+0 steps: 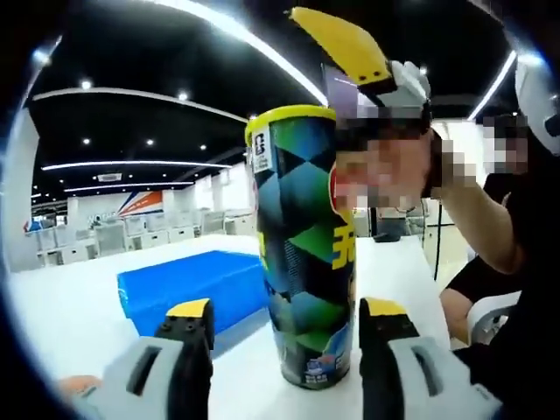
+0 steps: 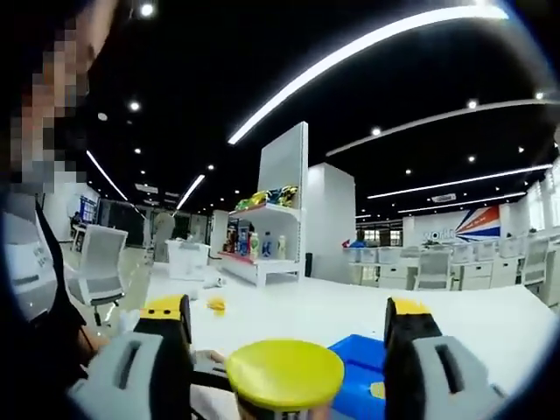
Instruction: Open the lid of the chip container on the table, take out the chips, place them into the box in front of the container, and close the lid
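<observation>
Both claws gape (left (image 1: 284, 319), right (image 2: 289, 319)) around the chip container (image 1: 302, 245).

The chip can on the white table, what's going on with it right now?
A person is working it with two handheld grippers. The chip can stands upright on the white table, its yellow lid still on, with the blue box just behind it. The left gripper has its jaws open on either side of the can's lower half, not clamped. The right gripper hangs above the lid, jaws open on either side of it. No chips are out yet.
</observation>
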A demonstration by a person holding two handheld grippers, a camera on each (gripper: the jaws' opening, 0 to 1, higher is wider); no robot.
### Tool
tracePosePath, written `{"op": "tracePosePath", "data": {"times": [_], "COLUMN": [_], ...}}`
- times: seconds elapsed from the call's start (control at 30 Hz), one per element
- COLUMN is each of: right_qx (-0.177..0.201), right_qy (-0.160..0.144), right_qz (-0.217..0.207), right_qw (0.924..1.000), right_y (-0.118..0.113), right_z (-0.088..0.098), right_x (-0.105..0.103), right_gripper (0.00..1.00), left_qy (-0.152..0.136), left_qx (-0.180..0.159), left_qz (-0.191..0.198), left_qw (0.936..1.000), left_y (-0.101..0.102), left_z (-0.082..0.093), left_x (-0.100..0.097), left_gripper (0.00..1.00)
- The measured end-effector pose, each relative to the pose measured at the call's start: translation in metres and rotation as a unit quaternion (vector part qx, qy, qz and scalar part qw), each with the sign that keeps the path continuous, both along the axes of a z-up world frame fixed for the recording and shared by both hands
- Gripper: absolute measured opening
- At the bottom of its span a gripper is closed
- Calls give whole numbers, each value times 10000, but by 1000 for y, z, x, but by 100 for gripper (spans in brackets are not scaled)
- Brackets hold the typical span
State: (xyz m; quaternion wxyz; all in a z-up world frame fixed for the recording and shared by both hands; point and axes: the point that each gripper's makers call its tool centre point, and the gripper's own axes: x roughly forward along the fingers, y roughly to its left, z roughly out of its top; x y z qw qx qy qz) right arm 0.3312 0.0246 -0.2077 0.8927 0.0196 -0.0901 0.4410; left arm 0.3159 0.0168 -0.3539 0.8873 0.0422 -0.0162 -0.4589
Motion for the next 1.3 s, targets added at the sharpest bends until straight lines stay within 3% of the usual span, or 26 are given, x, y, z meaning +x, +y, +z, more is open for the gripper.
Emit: {"op": "tracePosePath", "data": {"times": [0.1,0.17,0.27,0.33,0.47,0.5,0.6,0.7,0.83,0.97,1.0,1.1,1.17,1.23,1.3], "right_qx": [-21,34,359,692,1259,1361,1404,1366,1286,805,720,532,527,473,380], "right_qy": [57,66,34,59,120,103,-119,-215,-60,416,566,1155,1586,1735,1751], "right_qz": [26,54,69,3,-132,-210,-682,-1076,-1526,-2004,-2063,-2038,-1833,-1734,-1699], "right_qw": [10000,10000,9993,9976,9919,9904,9877,9845,9799,9755,9742,9707,9687,9683,9690], "right_y": [1,1,-6,-17,-47,-59,-89,-114,-138,-150,-150,-147,-137,-130,-124], "right_z": [-3,-2,9,20,39,44,51,47,20,-44,-59,-108,-136,-152,-164], "right_x": [0,-1,-2,1,9,12,25,38,63,100,107,123,126,127,130], "right_gripper": [97,97,97,97,97,97,97,97,97,93,93,92,82,76,77], "left_qy": [41,-20,-57,-93,-392,-547,-585,-595,-754,-609,-431,-151,119,352,477], "left_qx": [-85,-122,-304,-453,-1009,-1191,-1552,-1662,-1588,-1680,-1626,-1405,-1217,-1073,-809], "left_qz": [28,46,-91,-85,270,501,865,1137,1516,1782,1892,1929,1734,1607,1392], "left_qw": [10000,9999,9995,9989,9938,9901,9824,9777,9727,9676,9674,9710,9772,9805,9858], "left_y": [5,8,13,21,62,80,115,140,155,157,157,151,138,129,116], "left_z": [4,7,16,25,63,75,95,104,106,95,84,56,34,18,2], "left_x": [2,3,1,3,17,23,38,52,72,100,112,134,139,140,139], "left_gripper": [73,80,92,95,95,95,95,95,95,95,95,95,92,92,91]}}
